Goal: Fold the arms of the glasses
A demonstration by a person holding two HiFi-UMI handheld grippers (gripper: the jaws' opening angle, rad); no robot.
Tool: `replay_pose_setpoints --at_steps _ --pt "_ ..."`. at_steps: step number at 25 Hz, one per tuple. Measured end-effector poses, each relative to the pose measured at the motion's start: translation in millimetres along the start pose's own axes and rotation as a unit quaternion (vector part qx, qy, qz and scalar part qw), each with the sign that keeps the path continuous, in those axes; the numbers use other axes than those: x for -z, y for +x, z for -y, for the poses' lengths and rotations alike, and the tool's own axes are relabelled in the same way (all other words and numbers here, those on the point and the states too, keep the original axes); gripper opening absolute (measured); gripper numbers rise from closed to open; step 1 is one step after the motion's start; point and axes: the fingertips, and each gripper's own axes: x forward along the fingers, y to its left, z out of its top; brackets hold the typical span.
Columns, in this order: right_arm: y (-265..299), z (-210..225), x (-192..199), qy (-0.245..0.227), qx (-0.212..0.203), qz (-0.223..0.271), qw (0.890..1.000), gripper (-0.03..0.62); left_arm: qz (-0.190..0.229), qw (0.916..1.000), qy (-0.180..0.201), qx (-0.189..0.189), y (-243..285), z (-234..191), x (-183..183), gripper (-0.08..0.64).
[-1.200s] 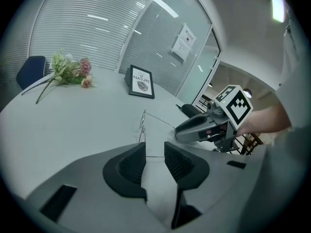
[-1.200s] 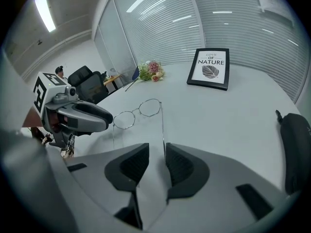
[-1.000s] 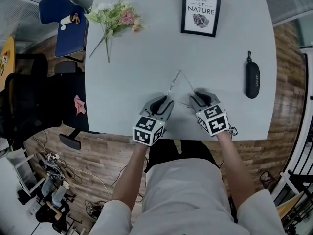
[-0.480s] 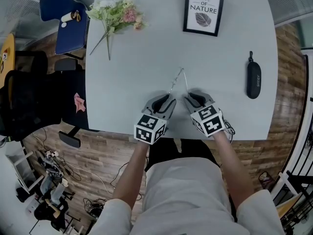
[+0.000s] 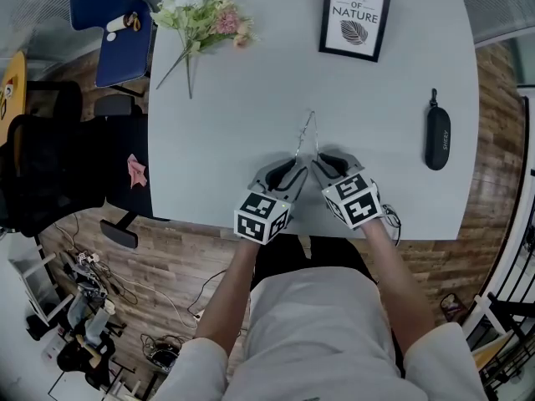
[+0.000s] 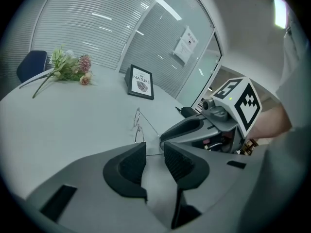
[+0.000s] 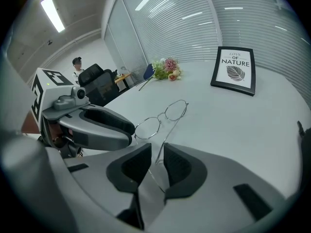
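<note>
Glasses of thin silver wire (image 7: 161, 117), one pair with two rounded clear lenses, rest on a pale grey, smooth-topped table (image 5: 251, 98) near its edge, just beyond the two grippers. In the head view the long axis of the front runs almost straight away from the person, leaning slightly, so one lens (image 7: 176, 109) sits farther out than the other (image 7: 147, 126). Two slender wire arms show. One arm (image 7: 163, 142) leaves the far hinge and slants back toward the person, making a narrow V with the front. The second arm (image 6: 151, 154) crosses just ahead of the left gripper's tips.

The right gripper (image 7: 157, 152), grey plastic with black ribbed pads (image 7: 176, 165), has just been closing its jaws. They stand a narrow gap apart with the first arm running lengthwise between them, neither pad pressing it. The left gripper (image 6: 154, 149) also holds its jaws slightly apart. The second arm spans that gap at the tips, and no pad is seen clamping it. The two grippers converge, tips close together. Each carries one white cube printed with black square markers, the left one (image 5: 262, 217) and the right one (image 5: 353, 200).

Farther out on the table lie one black-framed print of a leaf (image 5: 354, 19), one spray of pink and white flowers with green stems (image 5: 201, 23), and one black oblong glasses case (image 5: 437, 138), well apart to the right. One blue chair (image 5: 109, 32) stands beside the table on the wooden floor.
</note>
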Motion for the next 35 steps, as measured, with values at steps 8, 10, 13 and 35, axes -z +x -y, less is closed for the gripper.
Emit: replay_pose_setpoints --at_steps 8,10,13,35 --pt "7.5 -4.3 -7.3 0.003 -0.003 0.001 1.000 0.075 -0.002 1.0000 -0.003 0.006 0.4 -2.4 -2.3 0.126" --pt "8.3 -5.3 -7.7 0.003 -0.003 0.001 1.000 0.074 -0.003 1.0000 -0.003 0.007 0.5 -1.8 -1.8 0.126" --pt "9.3 -6.1 -7.2 0.004 -0.004 0.001 1.000 0.069 -0.003 0.9999 -0.004 0.010 0.4 -0.7 -0.9 0.126" --pt "-3.3 0.4 -9.9 -0.042 0.014 -0.005 0.999 0.061 -0.011 0.9998 -0.008 0.017 -0.5 -0.8 1.9 0.126"
